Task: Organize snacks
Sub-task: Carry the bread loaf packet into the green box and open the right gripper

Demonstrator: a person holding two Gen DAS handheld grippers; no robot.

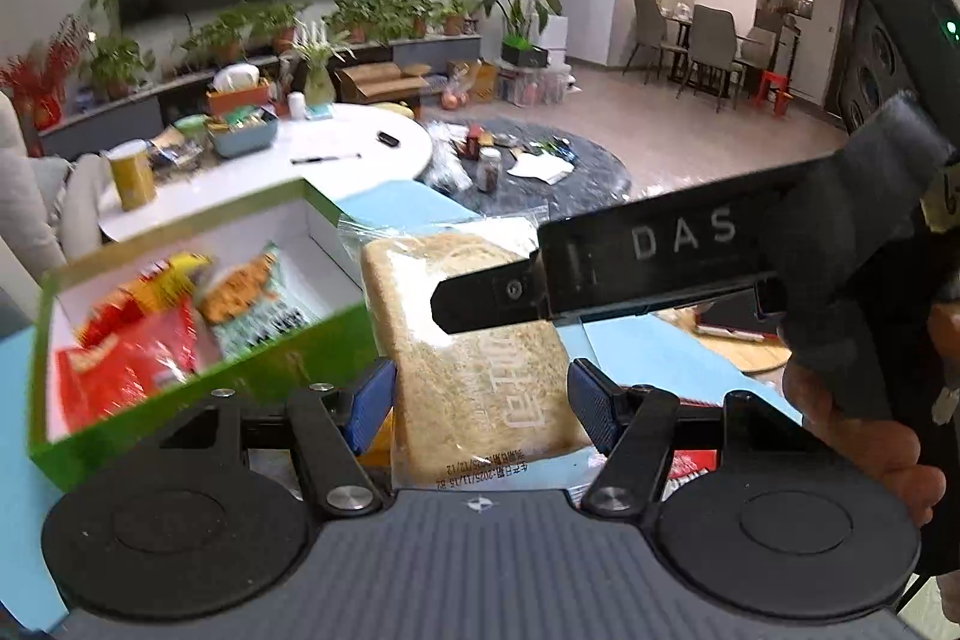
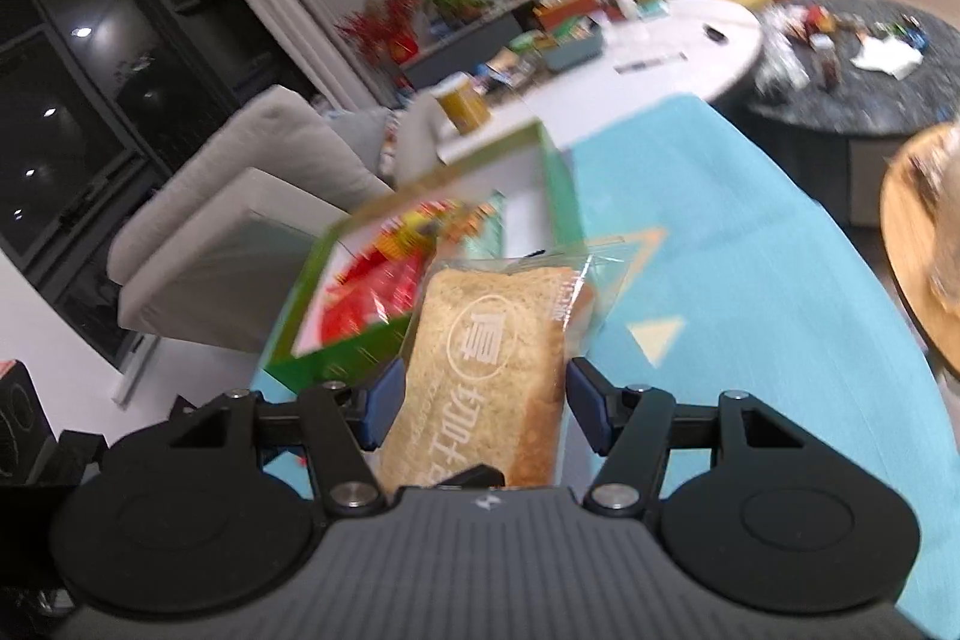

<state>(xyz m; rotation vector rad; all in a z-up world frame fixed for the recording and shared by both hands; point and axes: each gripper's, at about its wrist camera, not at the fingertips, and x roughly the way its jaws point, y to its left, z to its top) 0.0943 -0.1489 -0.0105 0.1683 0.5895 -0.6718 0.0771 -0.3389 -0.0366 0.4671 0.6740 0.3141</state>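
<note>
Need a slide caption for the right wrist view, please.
Right gripper holds a wrapped bread packet above the blue tablecloth, beside the green snack box.

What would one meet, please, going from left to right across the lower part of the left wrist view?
Green box → bread packet → right gripper, reaching in from the right edge over the packet.
</note>
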